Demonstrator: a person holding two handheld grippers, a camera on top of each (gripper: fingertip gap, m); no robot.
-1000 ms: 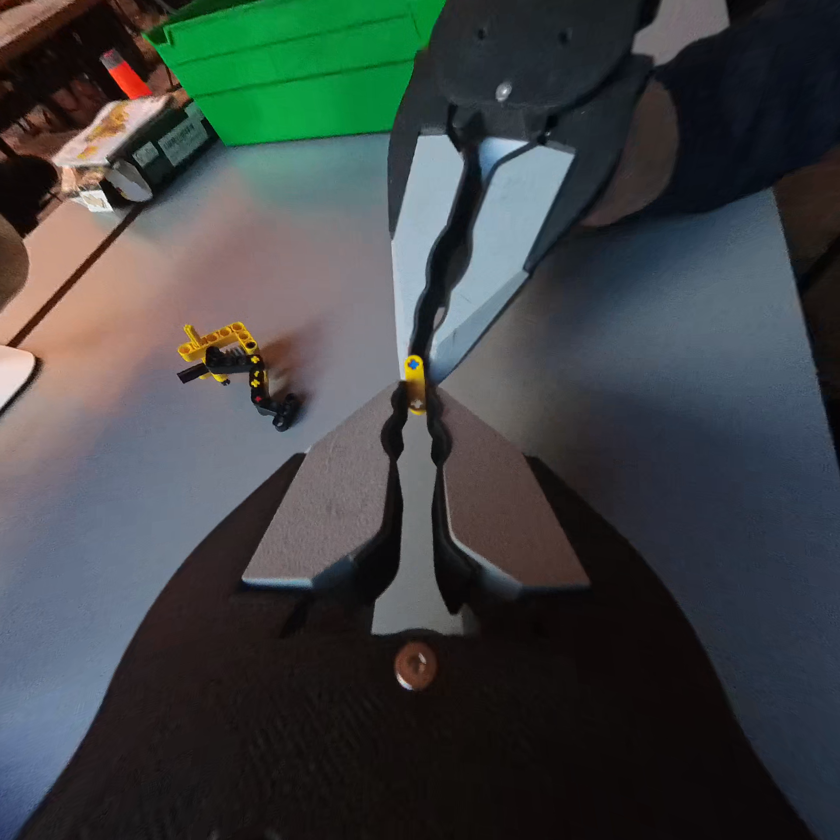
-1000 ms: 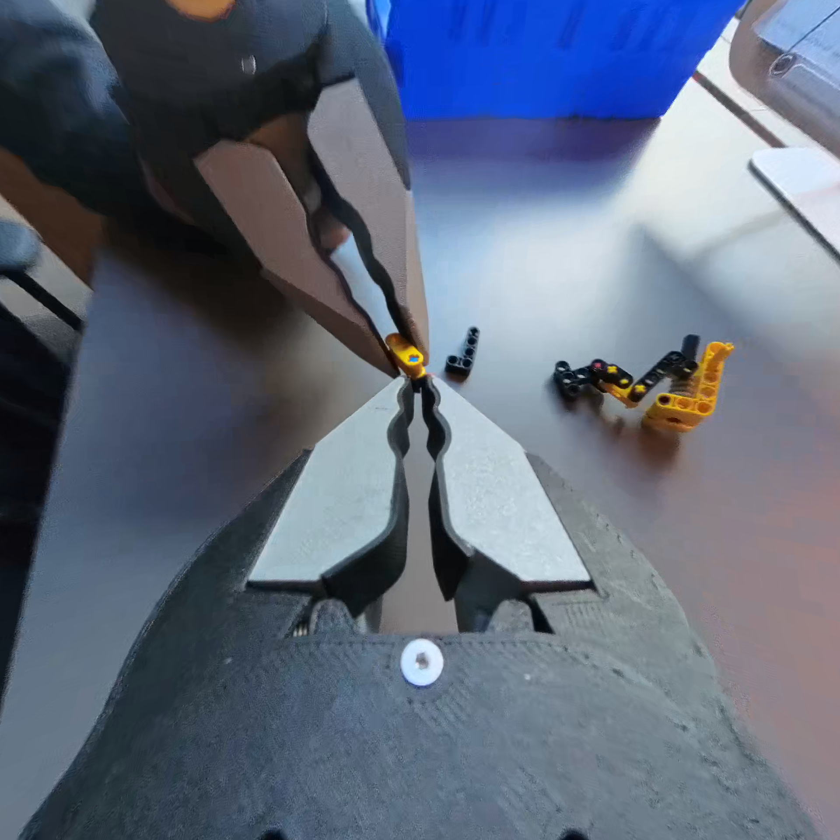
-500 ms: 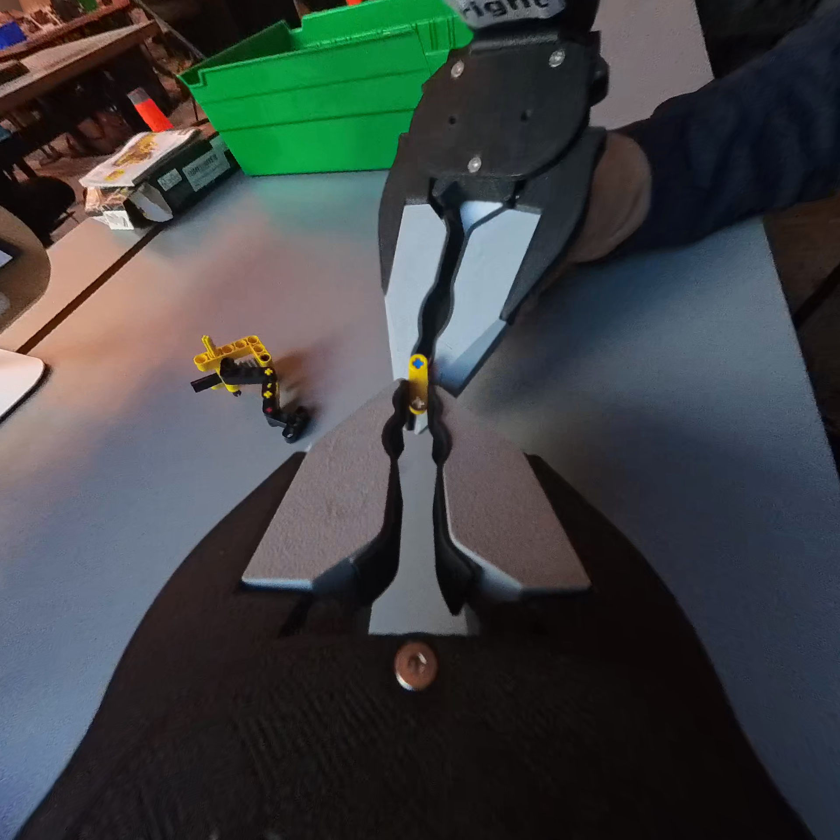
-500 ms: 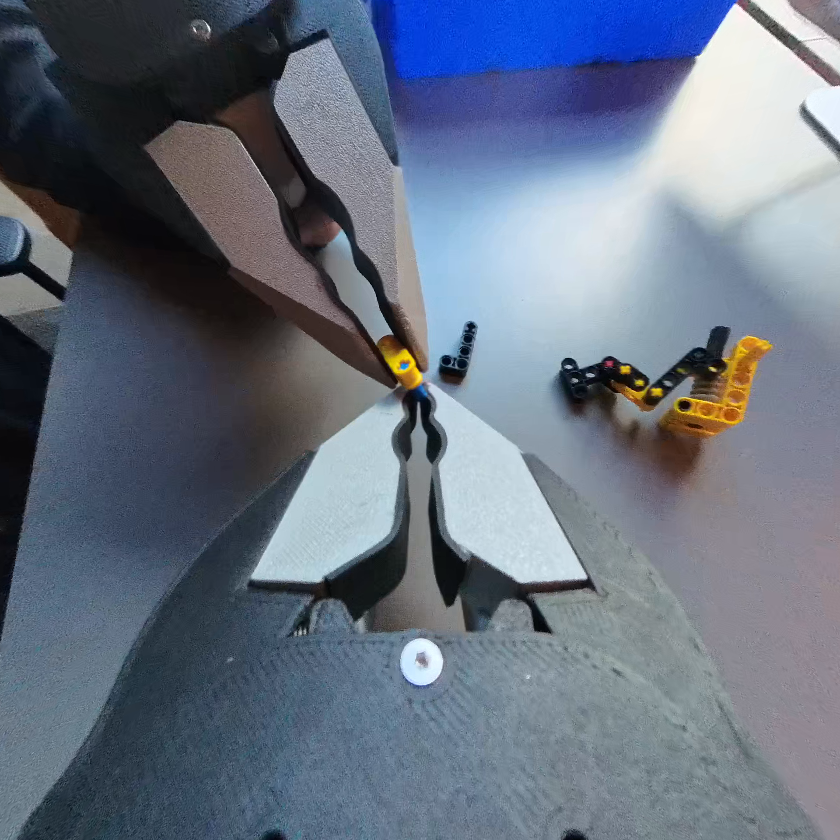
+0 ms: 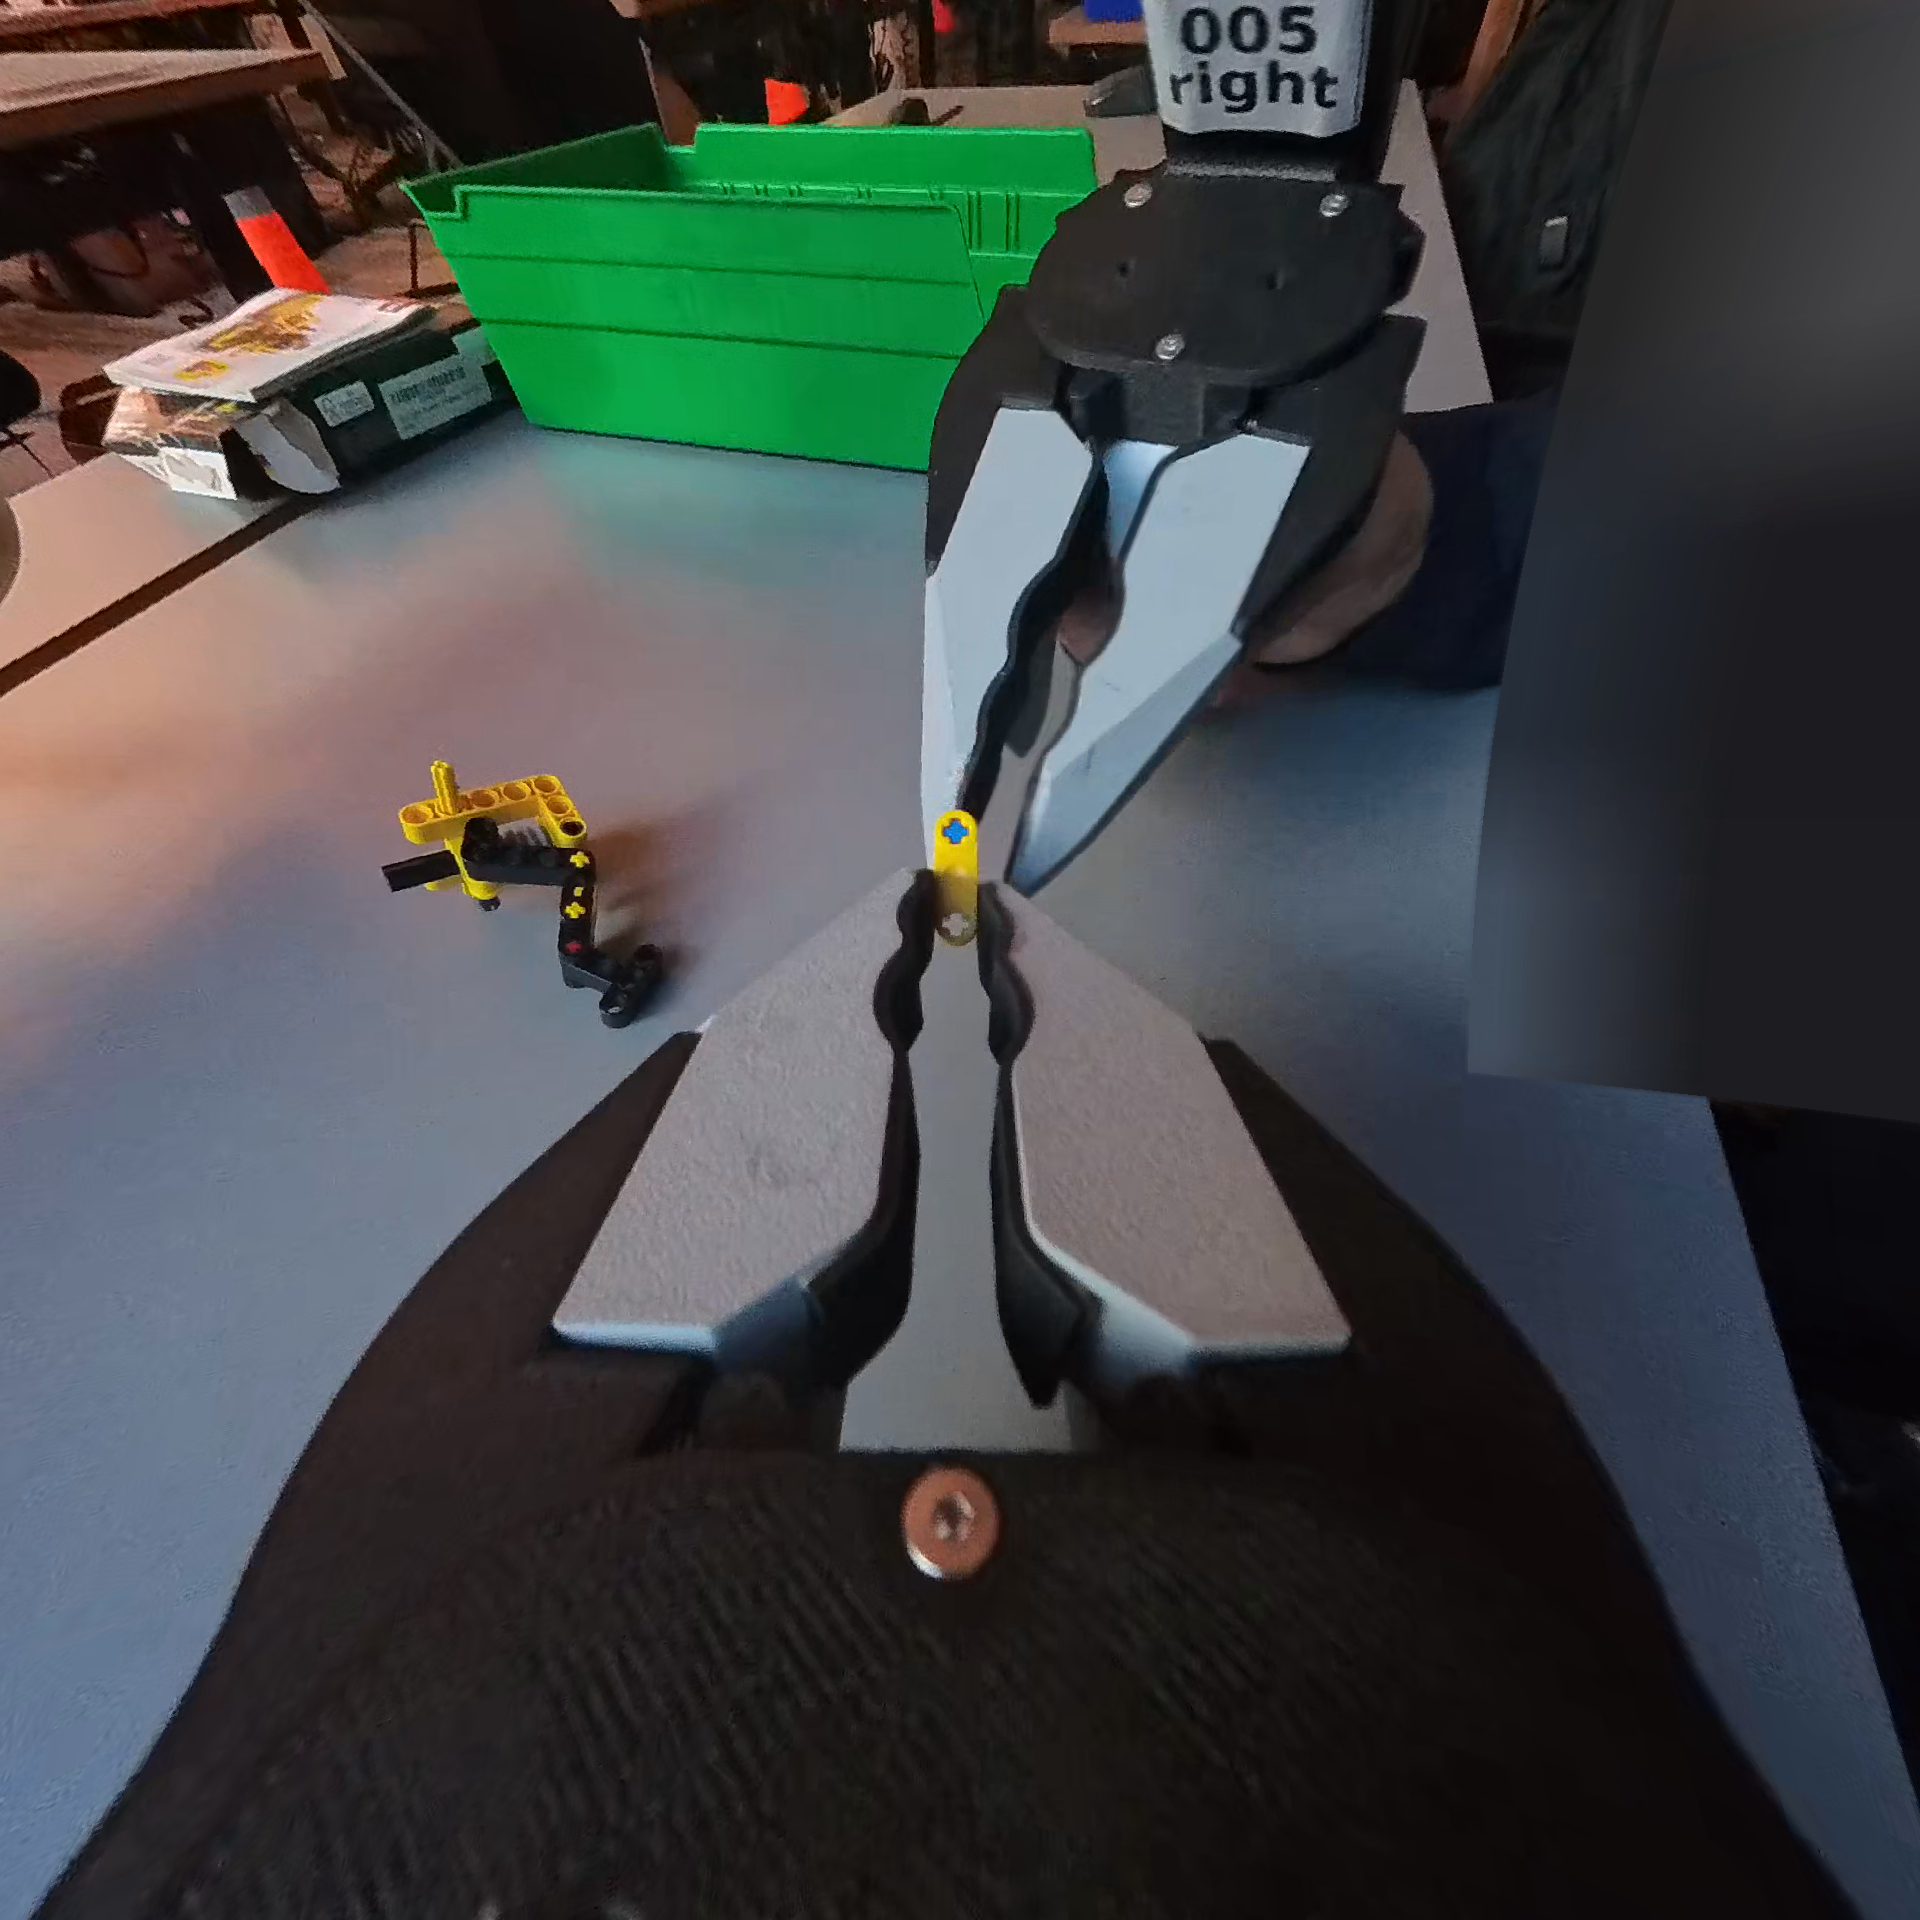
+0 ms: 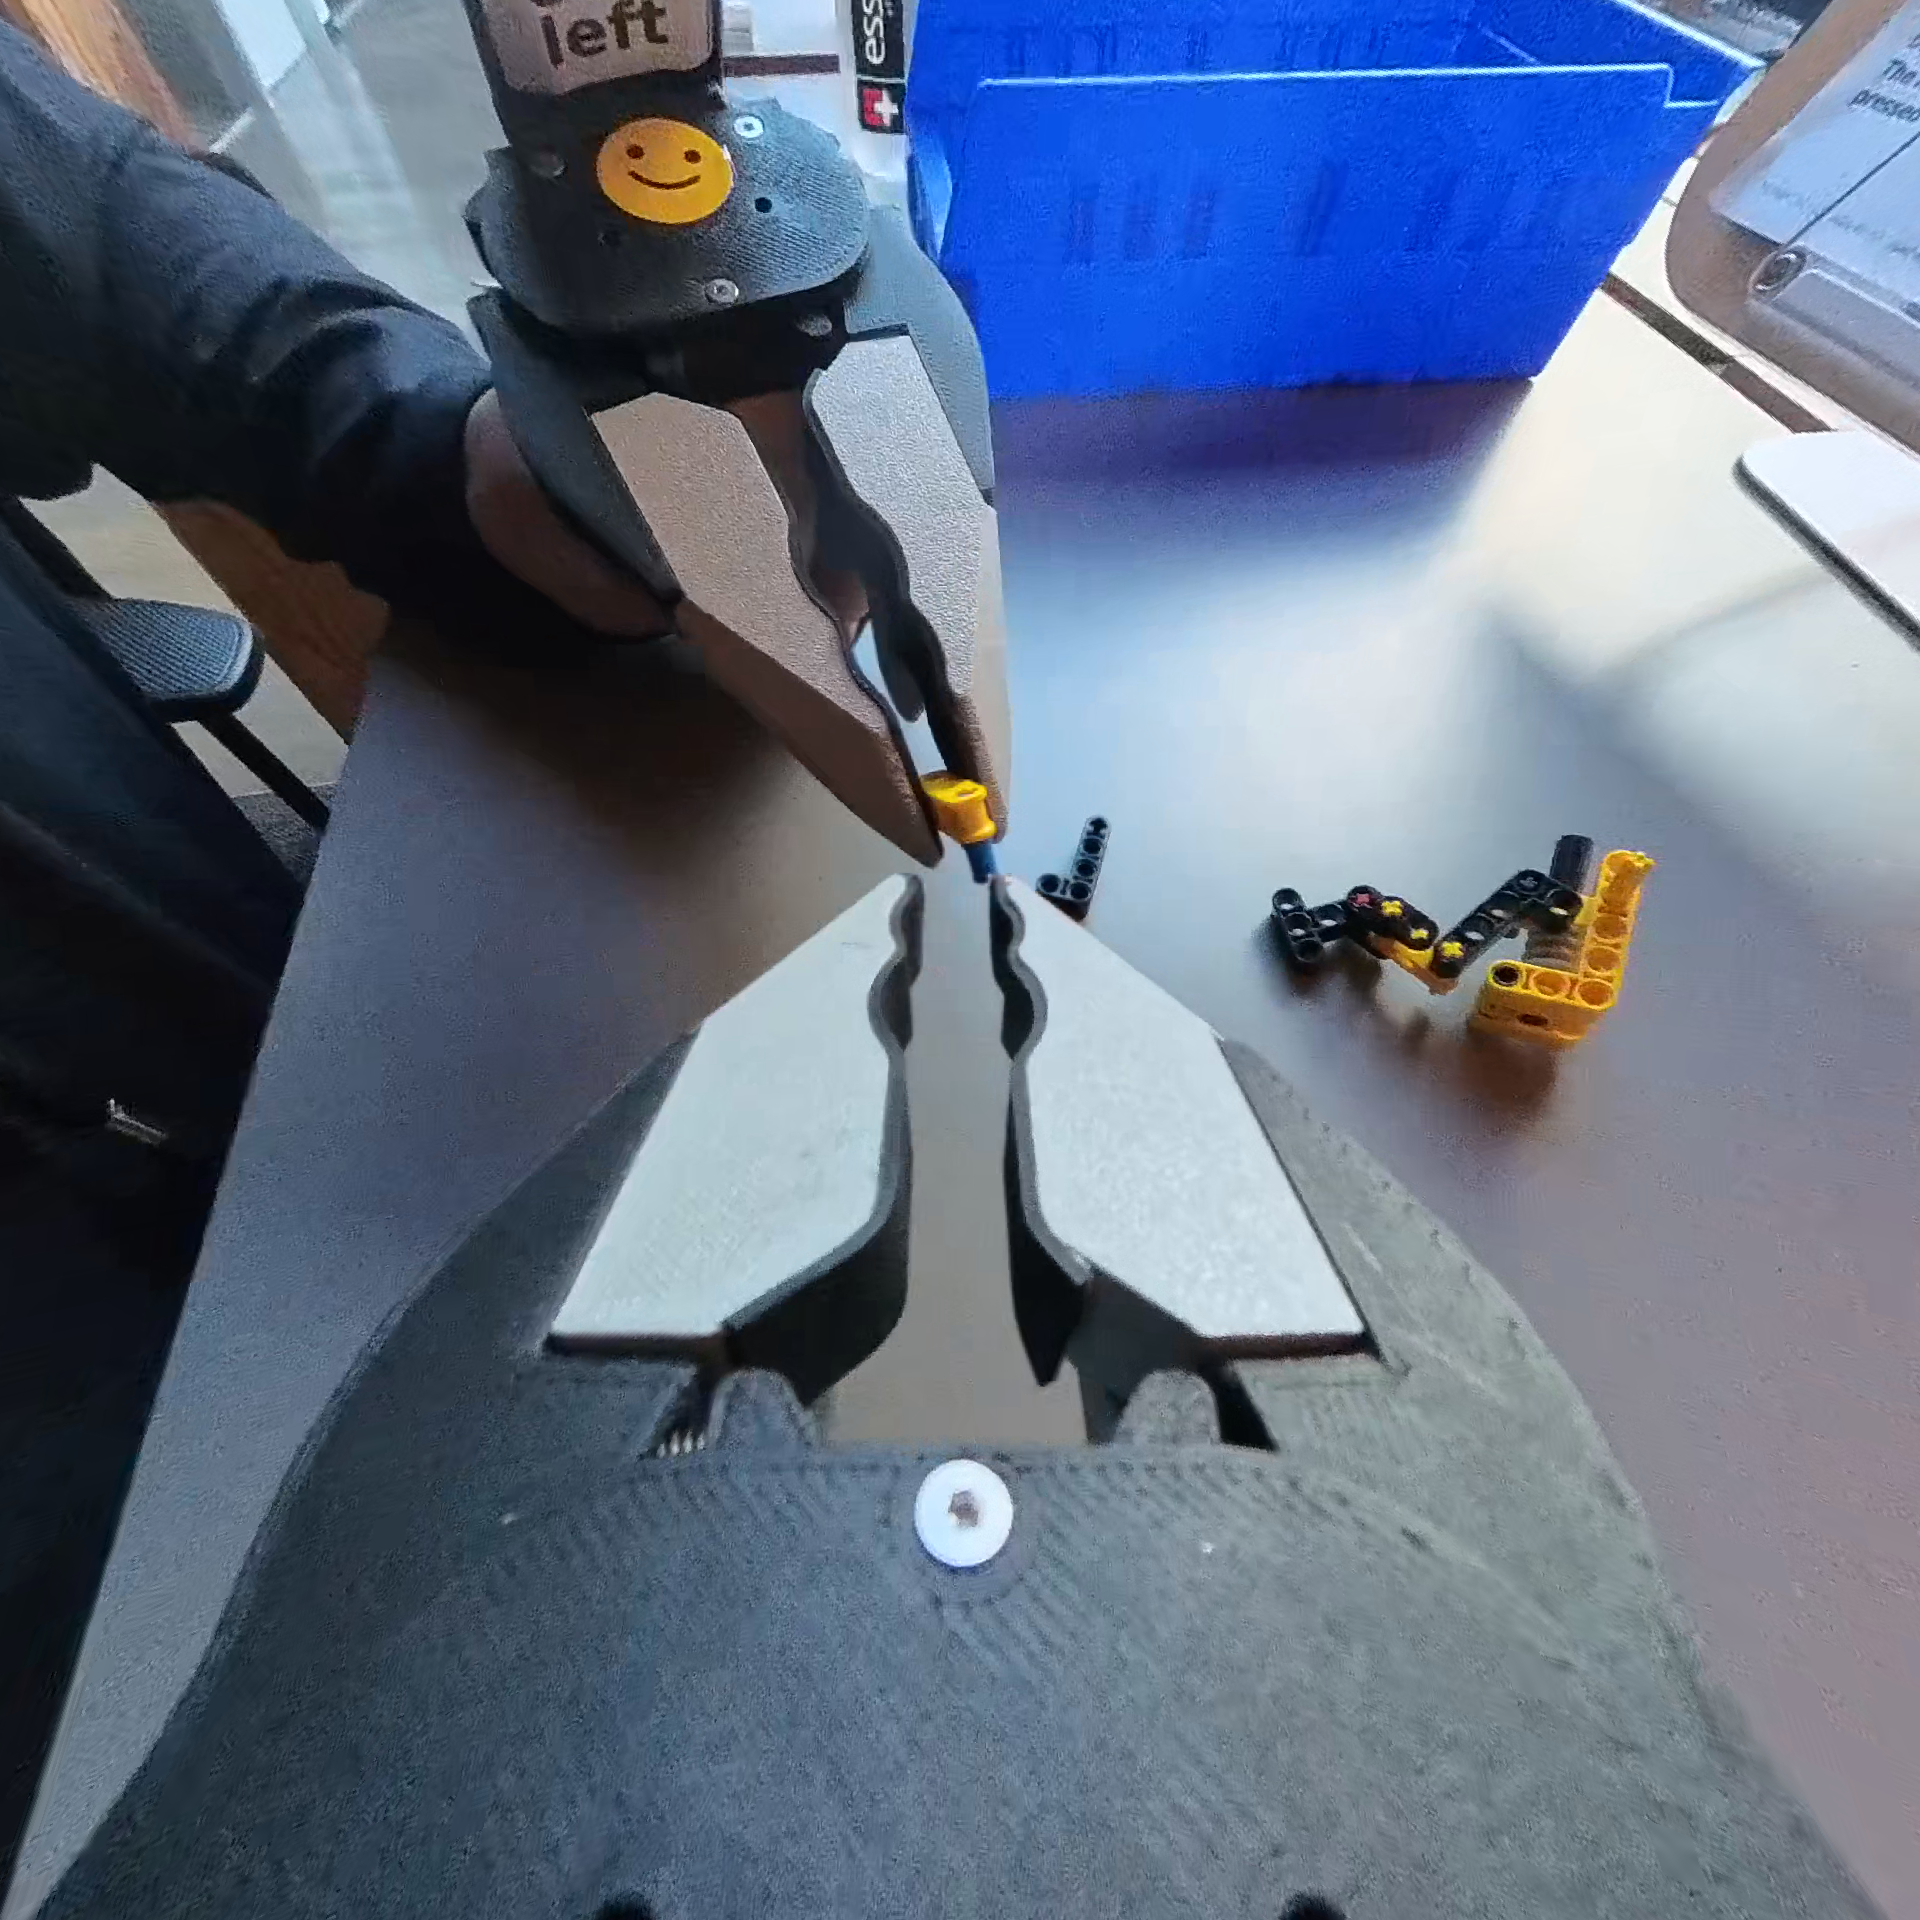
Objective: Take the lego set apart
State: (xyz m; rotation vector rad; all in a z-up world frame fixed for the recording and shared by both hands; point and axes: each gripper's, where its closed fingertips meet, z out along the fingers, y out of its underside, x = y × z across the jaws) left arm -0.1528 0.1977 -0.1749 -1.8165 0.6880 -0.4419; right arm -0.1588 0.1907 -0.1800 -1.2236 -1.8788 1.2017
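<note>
Between your two tongs, tip to tip above the table (image 5: 312, 1195), you hold a small yellow liftarm (image 5: 955, 881): the left gripper (image 5: 951, 904) is clamped on its lower end, which leaves the upper end with its blue axle pin (image 5: 956, 830) exposed. From the other side, the right gripper (image 6: 954, 883) has its tips nearly together, with the blue pin's shaft running down toward the right-hand tip; whether it is pinching the pin or only touching it, you cannot tell. The hold looks set up for pulling the pin out along its length while the left tongs brace the liftarm, so the piece does not twist. Just beyond the right tongs' tips lies a loose black liftarm (image 6: 1077, 865), already off the model. Farther out, to the left of your left tongs and the right of your right ones, the rest of the lego set (image 5: 516, 876) rests on the table, a yellow-and-black chain of beams not yet separated. There is bare table all around the tongs, enough to draw them apart; the near edge where your sleeve (image 6: 208, 364) crosses is the closest limit. At the far ends stand a green bin (image 5: 727, 312) ahead of the left tongs and a blue bin (image 6: 1299, 229) ahead of the right, both well apart from the work.
</note>
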